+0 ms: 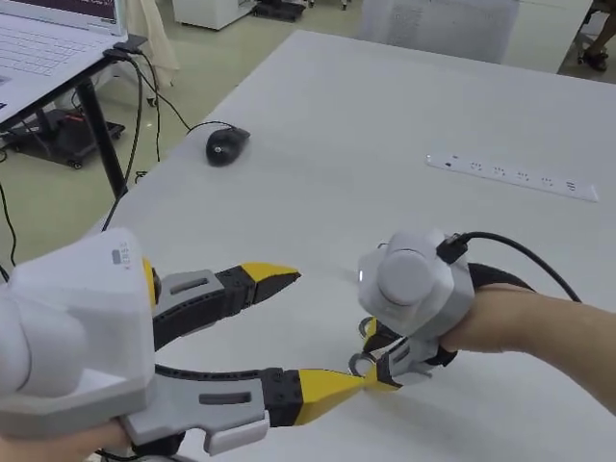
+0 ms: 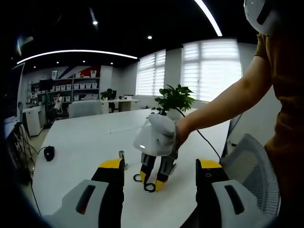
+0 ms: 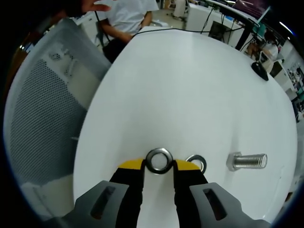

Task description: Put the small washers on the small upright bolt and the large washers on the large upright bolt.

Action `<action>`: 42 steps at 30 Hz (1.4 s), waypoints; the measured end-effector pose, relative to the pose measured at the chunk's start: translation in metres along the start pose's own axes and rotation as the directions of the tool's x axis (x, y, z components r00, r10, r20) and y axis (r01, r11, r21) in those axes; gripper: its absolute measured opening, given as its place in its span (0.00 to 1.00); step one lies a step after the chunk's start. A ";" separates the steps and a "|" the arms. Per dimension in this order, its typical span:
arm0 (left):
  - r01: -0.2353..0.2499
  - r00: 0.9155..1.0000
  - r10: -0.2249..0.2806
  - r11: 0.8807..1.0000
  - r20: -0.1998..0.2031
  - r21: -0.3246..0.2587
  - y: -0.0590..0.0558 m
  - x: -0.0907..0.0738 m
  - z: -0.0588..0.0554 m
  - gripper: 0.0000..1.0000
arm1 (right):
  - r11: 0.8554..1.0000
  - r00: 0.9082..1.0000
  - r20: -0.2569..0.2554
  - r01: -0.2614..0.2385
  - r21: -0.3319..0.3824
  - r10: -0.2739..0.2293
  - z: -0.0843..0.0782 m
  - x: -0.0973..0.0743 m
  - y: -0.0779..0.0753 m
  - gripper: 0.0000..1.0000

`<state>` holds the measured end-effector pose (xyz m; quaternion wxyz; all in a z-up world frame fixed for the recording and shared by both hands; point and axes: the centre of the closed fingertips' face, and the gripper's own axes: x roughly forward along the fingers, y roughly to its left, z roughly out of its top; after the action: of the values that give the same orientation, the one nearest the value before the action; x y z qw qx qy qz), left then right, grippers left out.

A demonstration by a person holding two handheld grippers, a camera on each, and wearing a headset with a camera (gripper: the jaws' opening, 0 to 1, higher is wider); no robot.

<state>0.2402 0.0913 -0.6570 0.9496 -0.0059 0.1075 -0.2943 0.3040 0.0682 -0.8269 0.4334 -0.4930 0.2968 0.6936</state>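
Observation:
My right gripper (image 3: 158, 165) points down at the white table (image 3: 190, 85) and is shut on a steel washer (image 3: 158, 160) held between its yellow tips. A second washer (image 3: 197, 162) lies on the table just beside it. A silver hex-head bolt (image 3: 247, 161) stands a little further off on that side. In the left gripper view, the right gripper (image 2: 154, 183) has the washer (image 2: 149, 186) at its tips, and an upright bolt (image 2: 122, 159) stands to its left. My left gripper (image 1: 308, 329) is open and empty, its lower tip close to the right gripper (image 1: 378, 371).
A black mouse (image 1: 226, 144) and a white power strip (image 1: 510, 175) lie on the far part of the table. A laptop (image 1: 48, 34) sits on a stand at the far left. A mesh chair (image 3: 47, 109) stands by the table edge, with a person (image 3: 126, 12) beyond it.

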 end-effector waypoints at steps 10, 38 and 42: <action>0.005 1.000 -0.005 1.000 -0.007 0.002 -0.003 0.000 -0.001 0.60 | 1.000 1.000 0.010 0.000 0.030 0.000 0.000 -0.001 -0.002 0.22; 0.051 0.998 -0.050 0.998 -0.027 0.021 -0.011 0.013 -0.001 0.60 | 0.989 0.992 0.026 0.124 0.077 -0.126 -0.018 -0.077 -0.049 0.22; 0.058 0.998 -0.057 0.998 -0.031 0.023 -0.011 0.014 0.000 0.60 | 0.985 0.987 0.038 0.150 0.087 -0.154 -0.013 -0.088 -0.061 0.22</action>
<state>0.2449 0.0744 -0.6590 0.9390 0.0068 0.1179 -0.3230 0.3768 0.0571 -0.7472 0.5119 -0.4799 0.2774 0.6563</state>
